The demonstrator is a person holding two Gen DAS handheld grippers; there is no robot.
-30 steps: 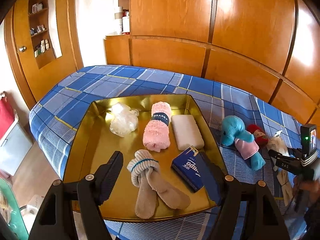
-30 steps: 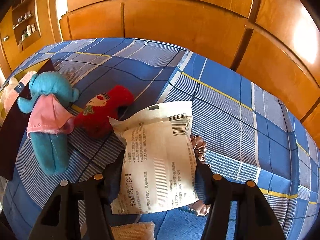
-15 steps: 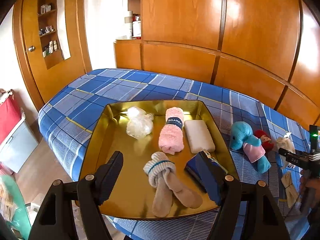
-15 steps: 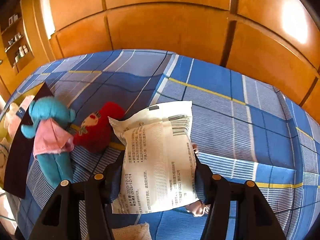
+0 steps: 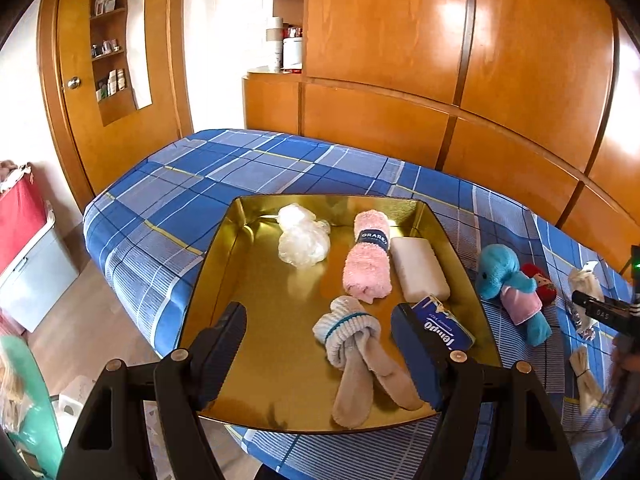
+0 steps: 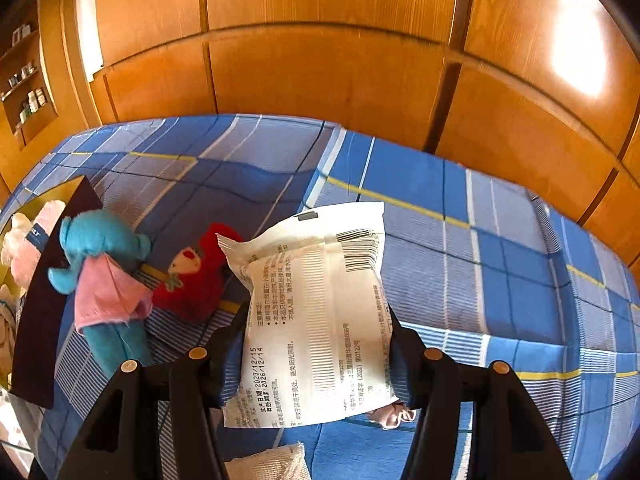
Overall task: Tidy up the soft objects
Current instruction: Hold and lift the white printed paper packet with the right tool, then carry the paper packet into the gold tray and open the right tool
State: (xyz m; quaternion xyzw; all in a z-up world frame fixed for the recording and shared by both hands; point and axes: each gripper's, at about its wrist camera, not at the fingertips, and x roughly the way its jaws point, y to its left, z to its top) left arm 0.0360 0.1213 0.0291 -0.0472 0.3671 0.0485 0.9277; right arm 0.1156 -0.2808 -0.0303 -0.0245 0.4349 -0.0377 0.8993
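Soft objects lie in two groups on the blue plaid bedspread (image 5: 192, 184): some inside a shallow gold tray (image 5: 248, 280), others loose on the cover to its right. Inside the tray rest a crumpled clear plastic bundle (image 5: 302, 236), a rolled pink towel (image 5: 368, 258) with a dark label band, a pale rectangular sponge (image 5: 418, 268) just beside the towel, a blue tissue pack (image 5: 442, 328) at the right edge, and a folded pair of socks (image 5: 360, 356) with a teal stripe nearest the camera. The left gripper (image 5: 320, 348) hangs above the near half of the tray with its jaws spread wide and nothing between them; the socks show in the gap below, apart from the pads. To the right of the tray a blue plush toy (image 6: 100, 276) in a pink shirt lies on the bedspread, touching a red plush toy (image 6: 196, 276) beside it. The right gripper (image 6: 316, 340) has its jaws closed on a white printed packet (image 6: 316, 308), both pads pressing its sides, the packet rising upright between them with its barcode near the top. A small pinkish cloth piece (image 6: 394, 416) peeks out under the packet's lower corner, and a white knitted item (image 6: 272, 462) sits at the bottom edge of that view. Behind the bed stand orange wooden wardrobe panels (image 5: 400, 60)
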